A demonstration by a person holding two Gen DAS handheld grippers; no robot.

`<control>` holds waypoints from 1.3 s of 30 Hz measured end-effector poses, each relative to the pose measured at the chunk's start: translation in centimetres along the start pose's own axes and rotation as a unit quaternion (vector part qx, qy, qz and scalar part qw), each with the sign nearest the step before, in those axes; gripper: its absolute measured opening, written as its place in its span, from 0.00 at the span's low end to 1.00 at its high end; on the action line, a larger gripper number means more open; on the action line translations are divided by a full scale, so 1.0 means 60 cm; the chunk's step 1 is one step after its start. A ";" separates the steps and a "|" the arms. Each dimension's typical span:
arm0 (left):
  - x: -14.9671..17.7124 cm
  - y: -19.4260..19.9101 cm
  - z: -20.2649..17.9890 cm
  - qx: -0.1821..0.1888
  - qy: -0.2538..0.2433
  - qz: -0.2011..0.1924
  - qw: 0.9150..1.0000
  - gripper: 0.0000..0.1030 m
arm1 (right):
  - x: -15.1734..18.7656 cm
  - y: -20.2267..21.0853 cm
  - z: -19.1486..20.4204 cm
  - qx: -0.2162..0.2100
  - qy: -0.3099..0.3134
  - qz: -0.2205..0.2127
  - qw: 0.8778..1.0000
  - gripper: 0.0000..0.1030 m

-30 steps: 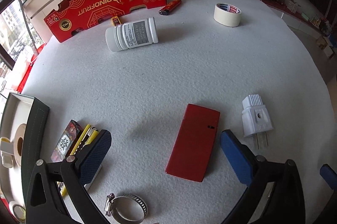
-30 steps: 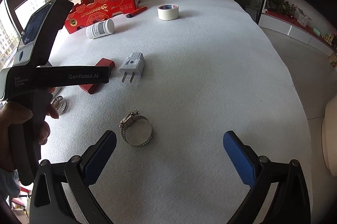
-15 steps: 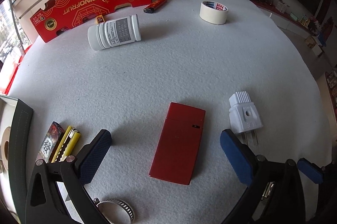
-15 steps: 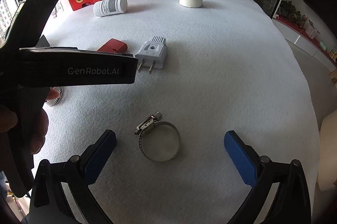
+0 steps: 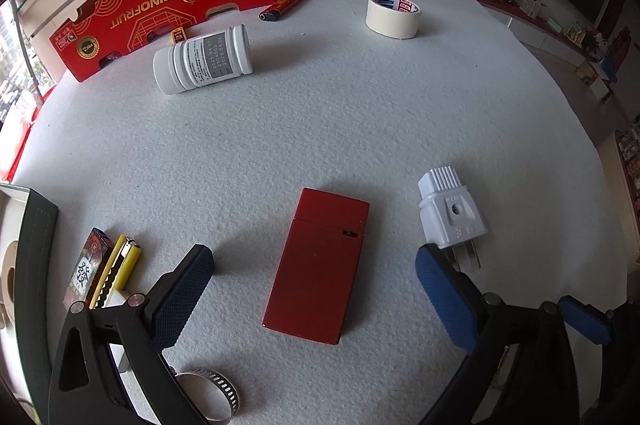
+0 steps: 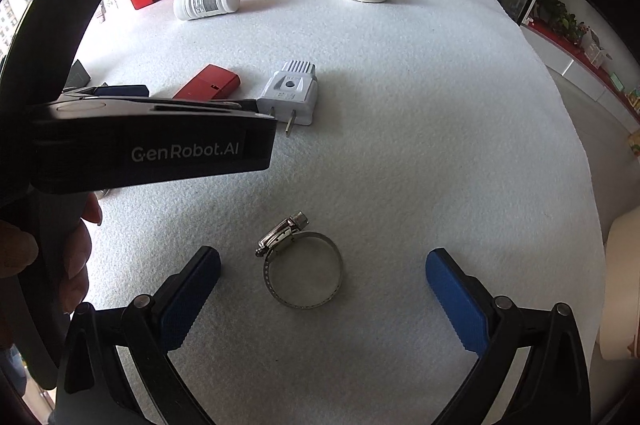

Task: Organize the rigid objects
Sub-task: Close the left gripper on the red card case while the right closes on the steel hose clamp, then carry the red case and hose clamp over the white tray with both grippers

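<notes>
Seen from the left wrist view, the left gripper [image 5: 314, 299] hangs over the red flat case [image 5: 318, 265], which lies flat on the white felt table [image 5: 340, 113] squarely between the two blue pads [image 5: 182, 299]; the case's long axis runs away from the camera, roughly along the line the fingers point, so its narrow width faces the pads. The jaws have just been closing a little but stand spread wide, with clear felt on each side of the case, so nothing is gripped. Beside the case, on its right, lies the white plug [image 5: 450, 211], its prongs just behind the right pad; on the case's other side sit the yellow cutter [image 5: 116, 271] and a small printed box [image 5: 86, 267], and nearer the camera than the case a hose clamp [image 5: 214, 395] peeks out. In the right wrist view, the right gripper [image 6: 322, 291] straddles a second hose clamp [image 6: 302, 267], lying flat with its screw housing on the far side, the ring well clear of both pads [image 6: 190, 299]; these fingers are released and empty too. Relative to that clamp, the left tool's black body [image 6: 152, 149] and the hand [image 6: 48, 257] holding it fill the left side, with the red case beyond. Each hand is plainly nearer its own target; the left likely needs only to lower and squeeze across the case's width.
</notes>
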State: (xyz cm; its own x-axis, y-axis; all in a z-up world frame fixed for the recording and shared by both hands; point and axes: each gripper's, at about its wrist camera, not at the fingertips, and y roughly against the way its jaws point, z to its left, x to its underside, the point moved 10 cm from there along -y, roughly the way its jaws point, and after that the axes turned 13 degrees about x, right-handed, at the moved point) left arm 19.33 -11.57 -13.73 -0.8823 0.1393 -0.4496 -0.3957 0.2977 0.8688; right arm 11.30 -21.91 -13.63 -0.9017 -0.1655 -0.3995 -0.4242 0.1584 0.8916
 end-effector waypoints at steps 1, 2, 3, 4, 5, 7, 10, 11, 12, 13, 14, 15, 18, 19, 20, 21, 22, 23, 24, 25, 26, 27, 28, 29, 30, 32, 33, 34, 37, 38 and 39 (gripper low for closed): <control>0.000 0.001 -0.005 0.003 -0.005 0.002 1.000 0.90 | -0.001 0.000 0.001 0.000 0.000 0.001 1.000 0.99; 0.001 0.003 -0.010 0.006 -0.010 0.005 1.000 0.87 | -0.001 0.002 0.003 -0.001 0.001 0.001 1.000 0.96; 0.001 0.005 -0.017 0.010 -0.017 0.007 1.000 0.79 | -0.001 0.006 0.005 -0.003 0.005 -0.002 1.000 0.94; 0.001 0.008 -0.023 0.013 -0.023 0.008 1.000 0.67 | -0.001 0.011 0.008 -0.005 0.008 -0.005 1.000 0.85; 0.001 0.011 -0.028 0.014 -0.029 0.009 0.999 0.61 | -0.002 0.015 0.010 -0.007 0.011 -0.008 1.000 0.74; 0.003 0.016 -0.036 0.022 -0.035 0.013 0.999 0.36 | -0.001 0.022 0.009 -0.007 0.010 -0.010 1.000 0.55; 0.010 0.021 -0.035 0.034 -0.028 0.017 0.999 0.36 | 0.000 0.024 0.003 -0.011 -0.002 -0.008 1.000 0.40; 0.014 0.024 -0.033 0.042 -0.021 0.017 0.999 0.36 | 0.002 0.024 0.002 -0.013 -0.006 -0.008 1.000 0.40; 0.019 0.029 -0.031 0.050 -0.015 0.016 0.999 0.36 | 0.004 0.026 -0.001 -0.014 -0.011 -0.007 1.000 0.40; 0.024 0.035 -0.029 0.054 -0.010 0.013 0.998 0.36 | 0.007 0.027 -0.003 -0.018 -0.015 -0.006 1.000 0.40; 0.029 0.042 -0.027 0.055 -0.007 0.009 0.998 0.36 | 0.010 0.030 -0.004 -0.022 -0.021 -0.006 1.000 0.40; 0.034 0.049 -0.026 0.058 -0.003 0.006 0.998 0.36 | 0.013 0.032 -0.006 -0.026 -0.026 -0.006 0.999 0.40; 0.045 0.075 -0.028 0.071 0.003 -0.008 0.997 0.36 | 0.023 0.040 -0.012 -0.029 -0.038 -0.007 0.999 0.40; 0.048 0.085 -0.030 0.073 0.002 -0.014 0.997 0.36 | 0.025 0.043 -0.014 -0.030 -0.042 -0.008 0.999 0.40; 0.051 0.095 -0.032 0.074 0.001 -0.020 0.997 0.36 | 0.028 0.046 -0.017 -0.034 -0.047 -0.008 0.998 0.40; 0.054 0.104 -0.035 0.076 0.000 -0.026 0.997 0.36 | 0.030 0.049 -0.018 -0.039 -0.053 -0.007 0.998 0.40; 0.058 0.113 -0.039 0.079 -0.001 -0.032 0.996 0.36 | 0.031 0.052 -0.020 -0.044 -0.060 -0.006 0.997 0.40; 0.063 0.120 -0.042 0.082 -0.001 -0.036 0.996 0.36 | 0.032 0.055 -0.022 -0.047 -0.066 -0.006 0.997 0.40; 0.069 0.127 -0.046 0.086 -0.001 -0.040 0.996 0.36 | 0.033 0.058 -0.024 -0.049 -0.070 -0.007 0.996 0.40; 0.075 0.135 -0.050 0.090 0.000 -0.043 0.995 0.36 | 0.035 0.060 -0.025 -0.050 -0.074 -0.008 0.996 0.40; 0.081 0.139 -0.054 0.096 0.002 -0.045 0.994 0.36 | 0.036 0.063 -0.025 -0.050 -0.077 -0.009 0.996 0.40; 0.086 0.144 -0.057 0.102 0.004 -0.046 0.994 0.36 | 0.037 0.065 -0.026 -0.051 -0.081 -0.009 0.995 0.40; 0.091 0.149 -0.061 0.107 0.003 -0.046 0.993 0.36 | 0.038 0.068 -0.027 -0.052 -0.085 -0.011 0.995 0.40; 0.095 0.154 -0.065 0.110 0.002 -0.048 0.993 0.36 | 0.038 0.070 -0.027 -0.052 -0.088 -0.012 0.995 0.40; 0.098 0.160 -0.067 0.111 0.001 -0.051 0.993 0.36 | 0.038 0.073 -0.027 -0.050 -0.090 -0.014 0.995 0.40; 0.105 0.171 -0.072 0.114 -0.006 -0.055 0.992 0.36 | 0.040 0.080 -0.030 -0.040 -0.092 -0.022 0.995 0.40; 0.108 0.176 -0.074 0.115 -0.008 -0.058 0.992 0.36 | 0.041 0.084 -0.030 -0.036 -0.091 -0.025 0.995 0.40; 0.111 0.182 -0.076 0.118 -0.010 -0.061 0.991 0.36 | 0.042 0.087 -0.029 -0.035 -0.091 -0.026 0.995 0.40; 0.121 0.196 -0.077 0.130 -0.009 -0.066 0.989 0.36 | 0.046 0.093 -0.026 -0.034 -0.089 -0.025 0.995 0.40; 0.125 0.201 -0.077 0.133 -0.009 -0.068 0.989 0.36 | 0.046 0.095 -0.024 -0.032 -0.088 -0.026 0.995 0.40; 0.128 0.208 -0.074 0.135 -0.008 -0.071 0.988 0.36 | 0.045 0.097 -0.023 -0.030 -0.088 -0.028 0.995 0.40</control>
State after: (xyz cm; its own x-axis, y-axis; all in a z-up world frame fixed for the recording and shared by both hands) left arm 6.47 -11.01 -5.43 -0.8175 0.0921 -0.5686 -0.4315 0.5560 0.7104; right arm 6.47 -22.75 -9.22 -0.8796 0.0023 -0.4756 -0.4733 0.0939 0.8759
